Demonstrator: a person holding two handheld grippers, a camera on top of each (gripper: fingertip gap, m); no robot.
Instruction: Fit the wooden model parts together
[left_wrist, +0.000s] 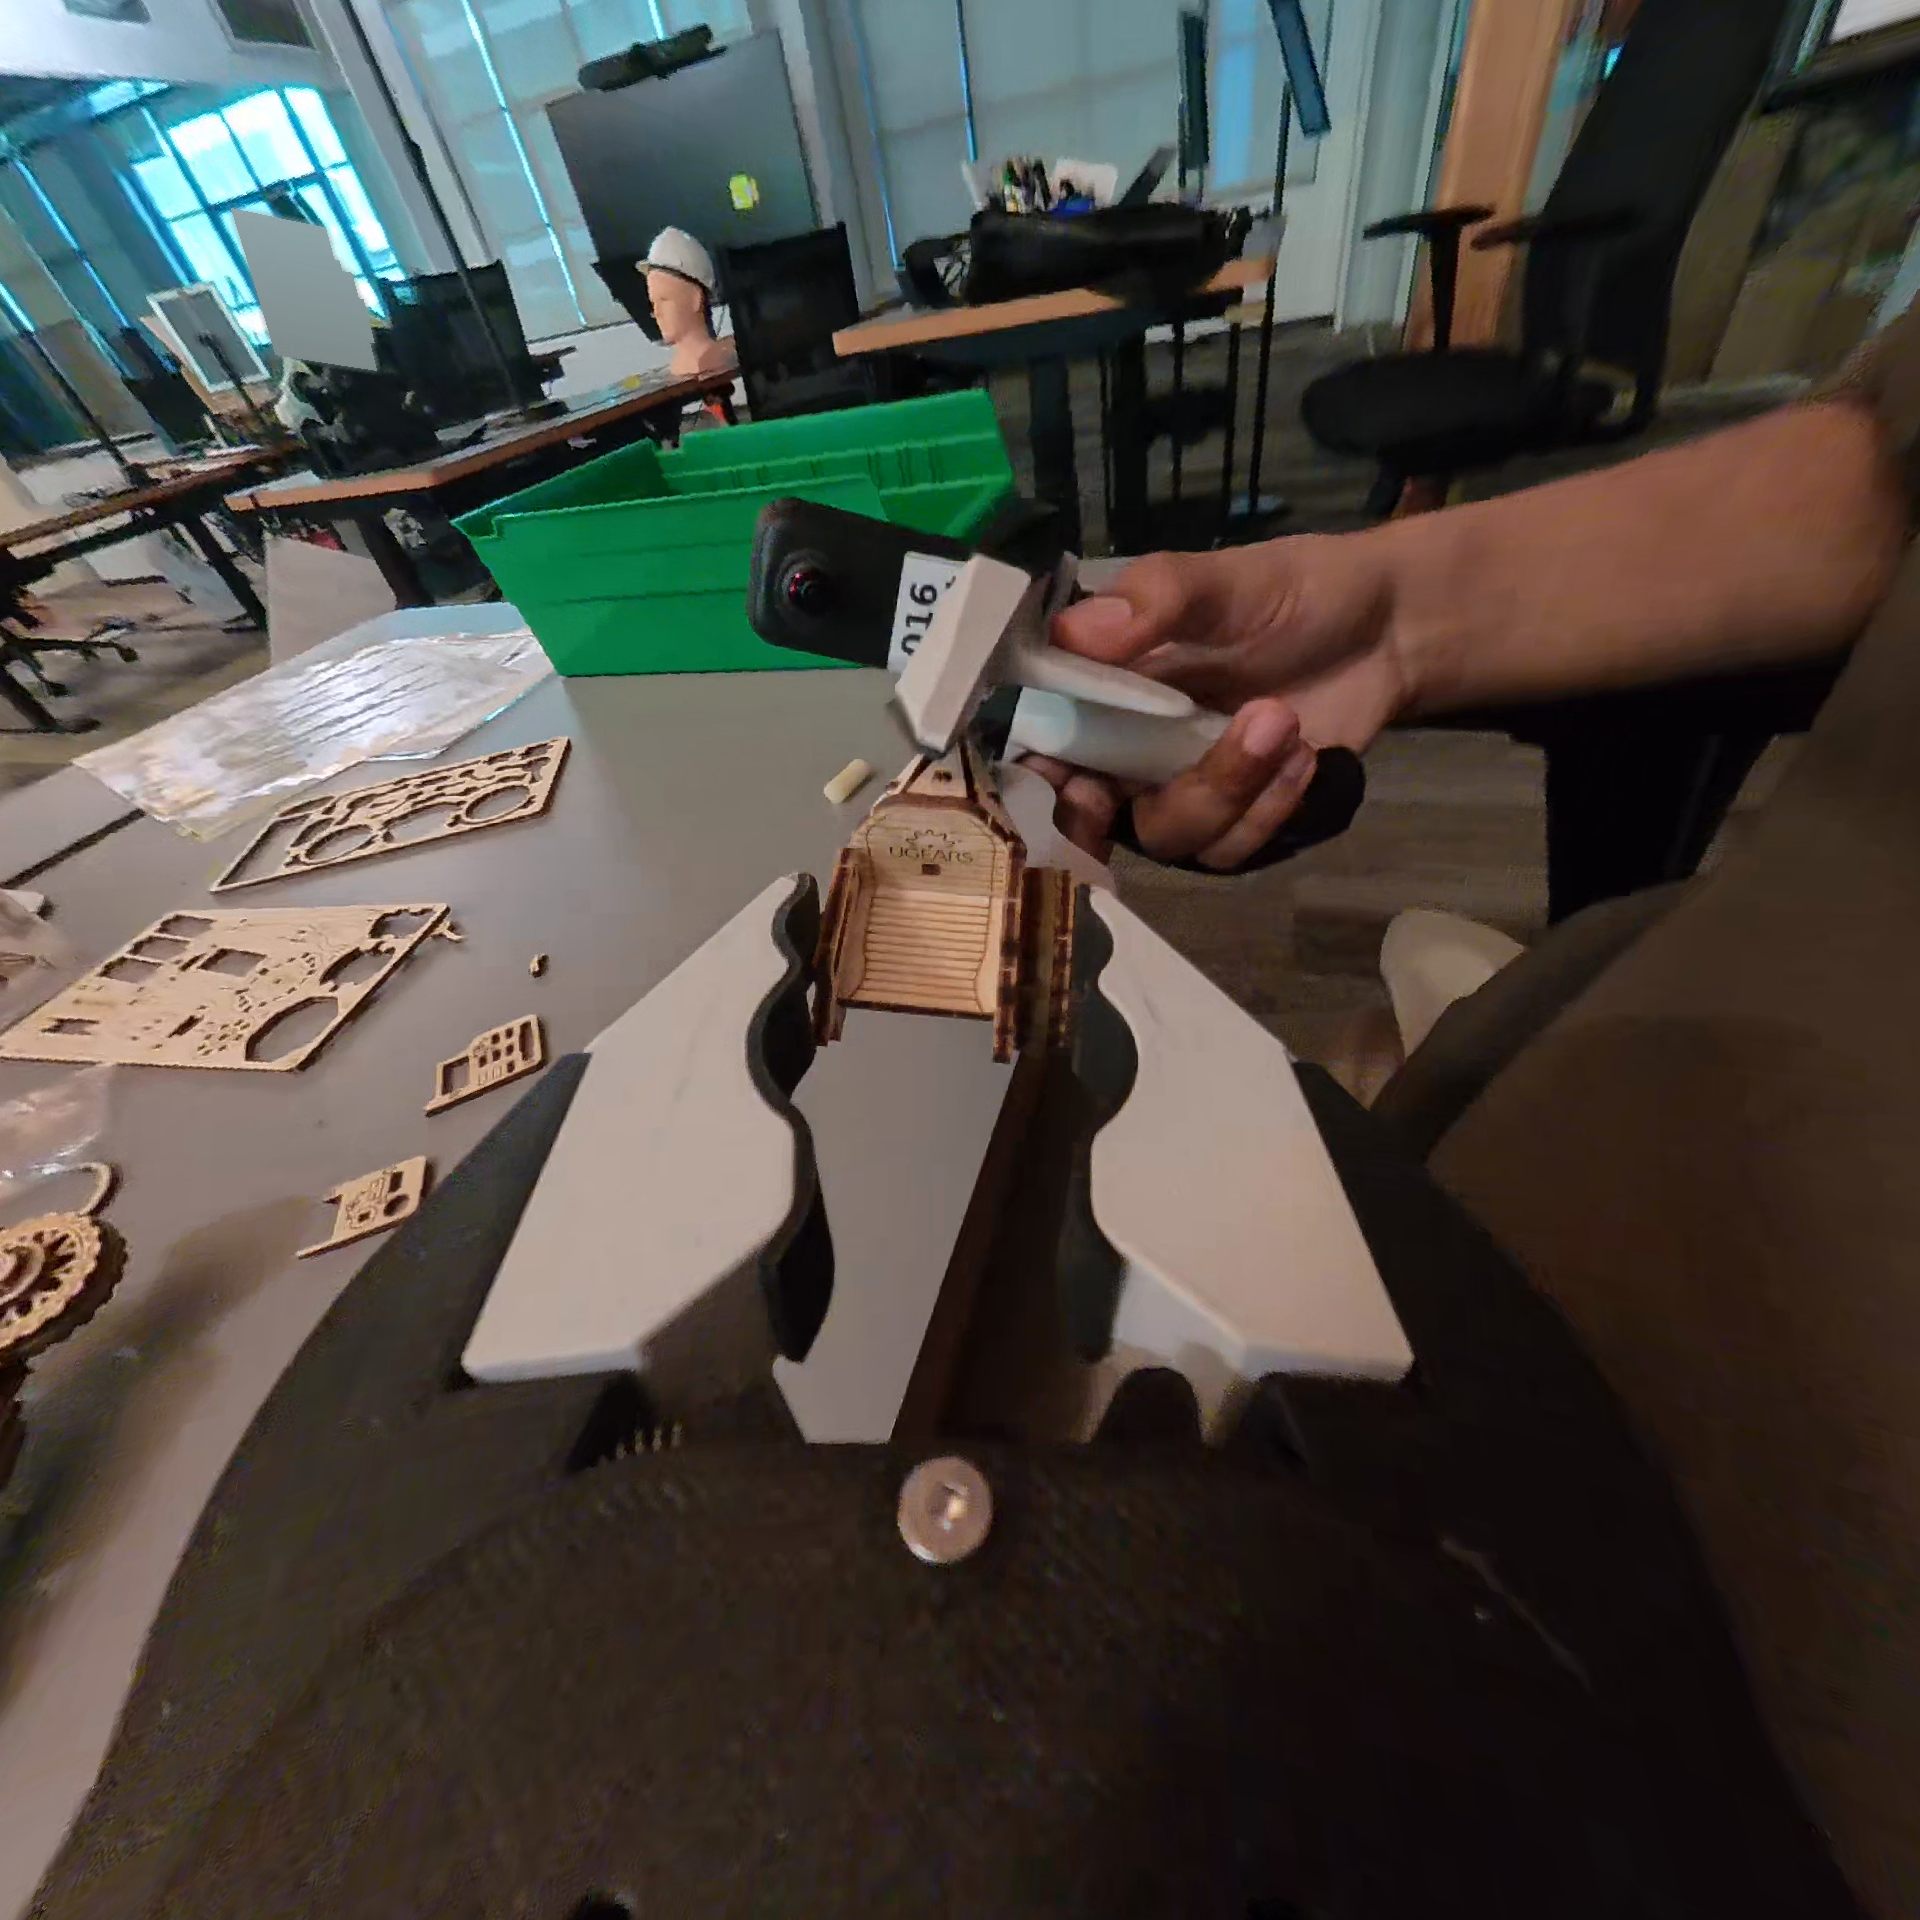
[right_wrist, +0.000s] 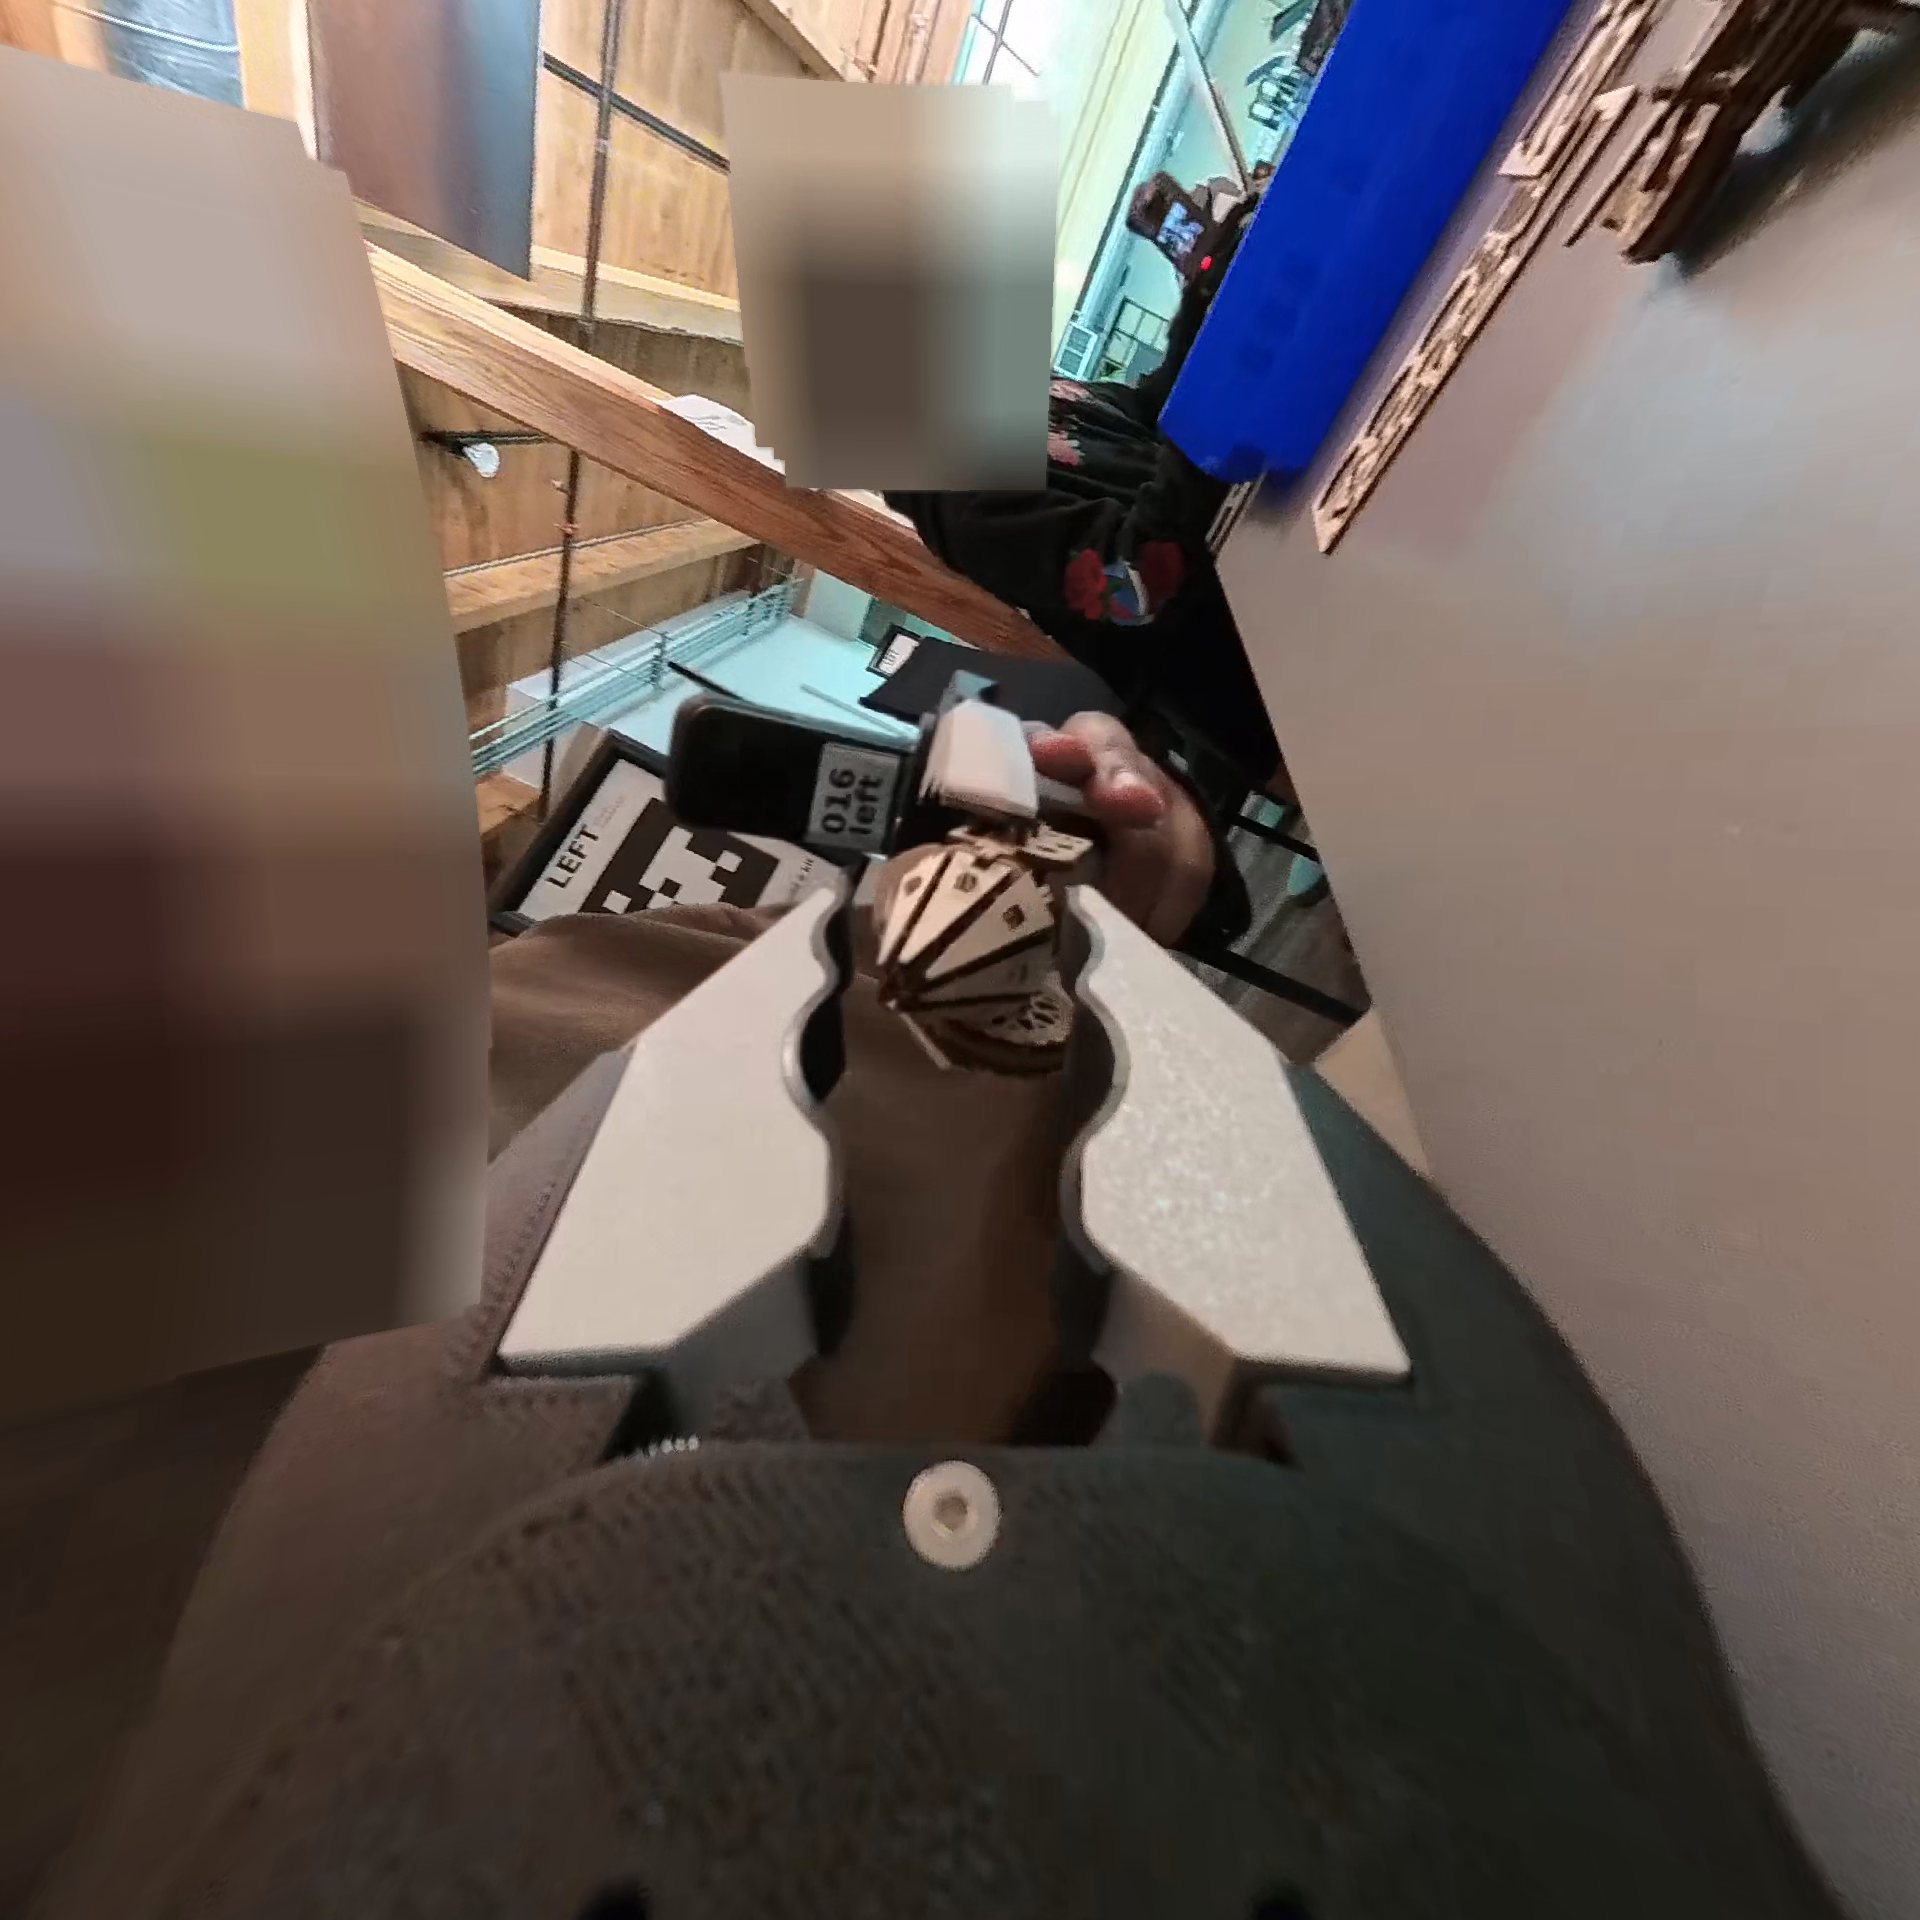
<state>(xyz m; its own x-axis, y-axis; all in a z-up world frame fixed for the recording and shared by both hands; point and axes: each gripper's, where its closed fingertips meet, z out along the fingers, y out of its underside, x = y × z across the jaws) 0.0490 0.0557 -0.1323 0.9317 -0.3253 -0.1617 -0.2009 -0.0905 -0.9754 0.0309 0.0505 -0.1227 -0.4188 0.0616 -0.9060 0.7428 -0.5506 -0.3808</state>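
Observation:
My left gripper (left_wrist: 940, 914) is shut on a small wooden model (left_wrist: 935, 940), a slatted box-like body, and holds it by its two sides above the table edge. My right gripper (right_wrist: 961, 925) is closed around the other, ribbed fan-shaped end of the same model (right_wrist: 966, 966). The two grippers face each other. In the left wrist view the right gripper (left_wrist: 951, 727), held in a hand (left_wrist: 1226, 665), meets the far tip of the model. In the right wrist view the left gripper (right_wrist: 982, 800) shows just beyond the model.
On the grey table (left_wrist: 665, 831) lie punched-out wooden sheets (left_wrist: 395, 810), (left_wrist: 229, 987), small loose wooden parts (left_wrist: 488, 1060), a gear assembly (left_wrist: 42, 1288), a plastic bag (left_wrist: 312, 696) and a green bin (left_wrist: 727, 540). A blue bin (right_wrist: 1340, 229) stands at the table's other end. The tips of both grippers are at nearly the same place.

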